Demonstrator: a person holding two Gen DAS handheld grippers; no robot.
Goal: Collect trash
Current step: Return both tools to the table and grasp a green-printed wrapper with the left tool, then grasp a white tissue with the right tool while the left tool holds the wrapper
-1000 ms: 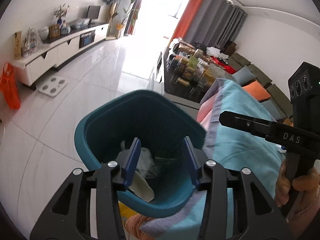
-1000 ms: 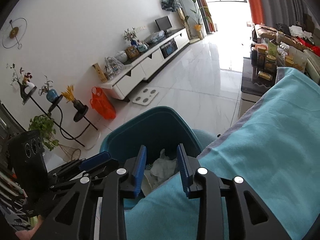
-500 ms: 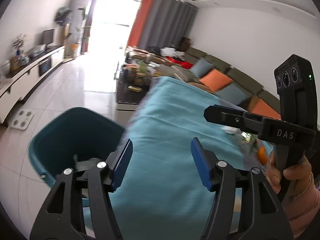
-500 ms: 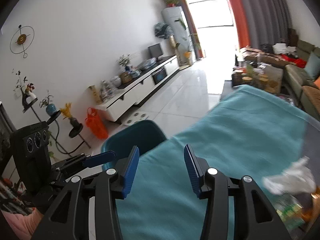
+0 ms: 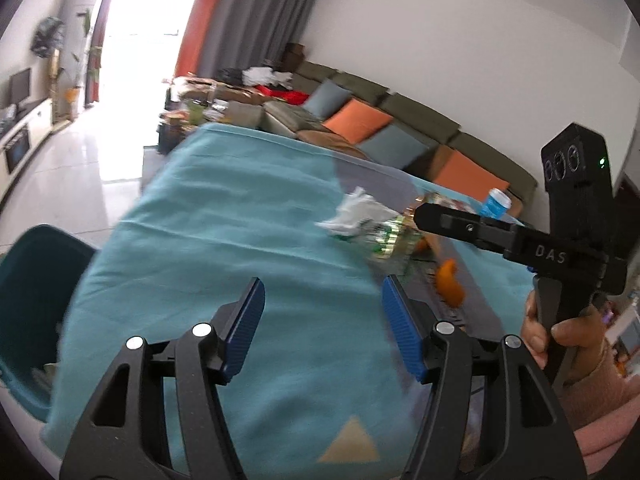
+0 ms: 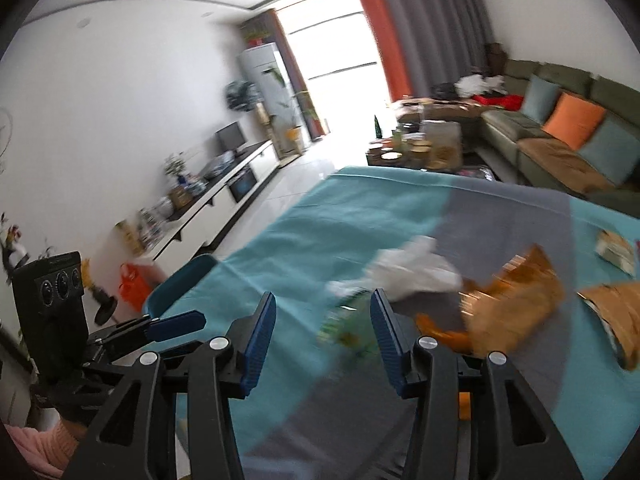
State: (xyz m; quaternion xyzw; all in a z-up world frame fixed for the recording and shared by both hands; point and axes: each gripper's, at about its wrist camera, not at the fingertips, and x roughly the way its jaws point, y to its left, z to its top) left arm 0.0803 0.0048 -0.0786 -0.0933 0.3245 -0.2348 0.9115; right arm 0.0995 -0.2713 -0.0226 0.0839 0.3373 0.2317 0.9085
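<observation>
Trash lies on a table with a teal and grey cloth (image 5: pixel 224 216): a crumpled white tissue (image 5: pixel 356 212) (image 6: pixel 412 268), a green wrapper (image 5: pixel 388 240) (image 6: pixel 348 328), orange peel (image 5: pixel 450 280) (image 6: pixel 440 334) and a brown bag (image 6: pixel 516 300). A teal bin (image 5: pixel 32 296) (image 6: pixel 180 280) stands at the table's left edge. My left gripper (image 5: pixel 324 320) is open and empty over the cloth, short of the trash. My right gripper (image 6: pixel 323 332) is open and empty, just before the green wrapper.
A blue-capped cup (image 5: pixel 496 202) and more packets (image 6: pixel 616 250) lie further right on the table. A sofa with orange and grey cushions (image 5: pixel 360 124) runs behind it. A cluttered coffee table (image 6: pixel 424 148) and a white TV cabinet (image 6: pixel 216 200) stand beyond.
Both grippers have swung right, from over the teal bin to over the table, and both have opened wider. The trash pile has come into view.
</observation>
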